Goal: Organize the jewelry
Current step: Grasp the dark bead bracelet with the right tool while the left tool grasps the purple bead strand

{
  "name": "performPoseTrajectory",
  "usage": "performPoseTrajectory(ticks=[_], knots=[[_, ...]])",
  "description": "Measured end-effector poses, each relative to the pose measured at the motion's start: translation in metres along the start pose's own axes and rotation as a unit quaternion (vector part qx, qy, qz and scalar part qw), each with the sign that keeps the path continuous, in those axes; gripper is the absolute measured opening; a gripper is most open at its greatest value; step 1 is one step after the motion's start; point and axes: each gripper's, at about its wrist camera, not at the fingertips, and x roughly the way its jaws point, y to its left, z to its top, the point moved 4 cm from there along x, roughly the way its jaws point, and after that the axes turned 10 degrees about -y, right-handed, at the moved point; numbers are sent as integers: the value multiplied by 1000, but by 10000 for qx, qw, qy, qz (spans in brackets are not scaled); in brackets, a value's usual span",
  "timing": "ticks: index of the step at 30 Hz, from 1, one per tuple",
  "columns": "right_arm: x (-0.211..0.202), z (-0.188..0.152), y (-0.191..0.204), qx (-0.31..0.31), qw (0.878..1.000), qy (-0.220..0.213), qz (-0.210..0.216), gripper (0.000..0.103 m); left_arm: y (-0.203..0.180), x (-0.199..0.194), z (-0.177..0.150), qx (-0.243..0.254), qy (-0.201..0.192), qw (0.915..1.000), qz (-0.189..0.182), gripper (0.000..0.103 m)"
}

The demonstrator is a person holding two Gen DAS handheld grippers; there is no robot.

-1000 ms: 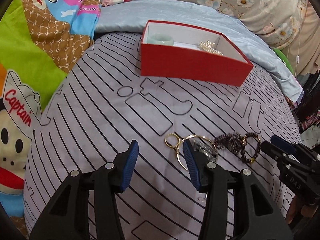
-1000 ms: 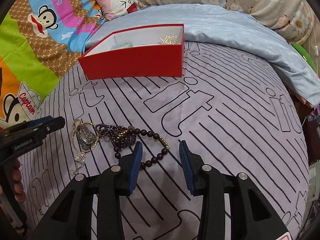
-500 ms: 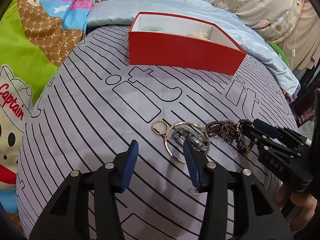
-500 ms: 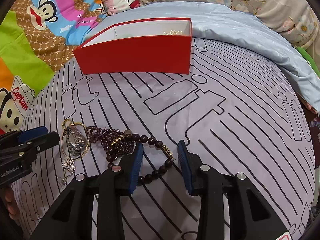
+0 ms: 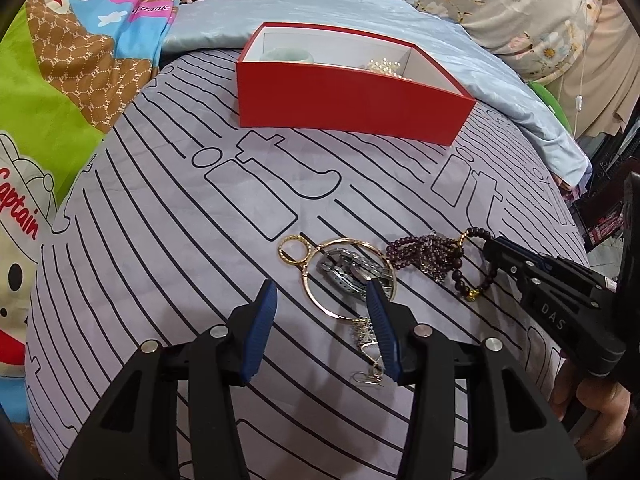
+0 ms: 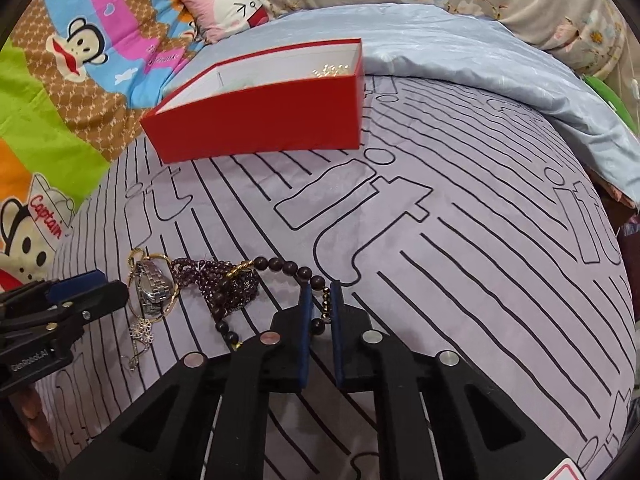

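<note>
While right gripper (image 6: 320,304) clamps beaded bracelet (image 6: 286,268), left gripper (image 5: 322,320) gapes

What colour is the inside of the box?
White inside the red cardboard box, clearest in the left wrist view.

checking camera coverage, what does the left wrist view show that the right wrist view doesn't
Only the left wrist view: the pale green jade bangle inside the red cardboard box, and the open left tongs hovering over the silver metal watch.

Only the right wrist view: the right tongs closed on the dark brown beaded bracelet, and the pink cartoon pillow's full face.

Both: the box, white pearls, thin gold hoop, watch, purple bead strands and striped lilac bedsheet.
</note>
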Motion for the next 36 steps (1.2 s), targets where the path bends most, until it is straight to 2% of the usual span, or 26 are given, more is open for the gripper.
performPoseTrajectory(ticks=[13,21,24,28,30,33,36], knots=[[-34,2,-10,295,9993,-213,56,3,-15,0,2,67,0,9998,-208,45],[-50,3,-13,473,9985,-257,134,3,-42,9,14,387,-71,9978,-533,44],[-52,4,-18,542,9981,-266,98,3,-54,15,18,534,-69,9961,-696,40],[-50,2,-24,631,9977,-237,78,3,-64,28,19,614,46,9944,-864,29],[-50,2,-26,659,9975,-224,93,3,-67,34,19,639,57,9937,-914,27],[-49,2,-28,691,9973,-225,94,3,-69,38,18,677,89,9932,-945,12],[-47,1,-31,727,9971,-214,104,3,-69,37,17,690,57,9930,-960,10]])
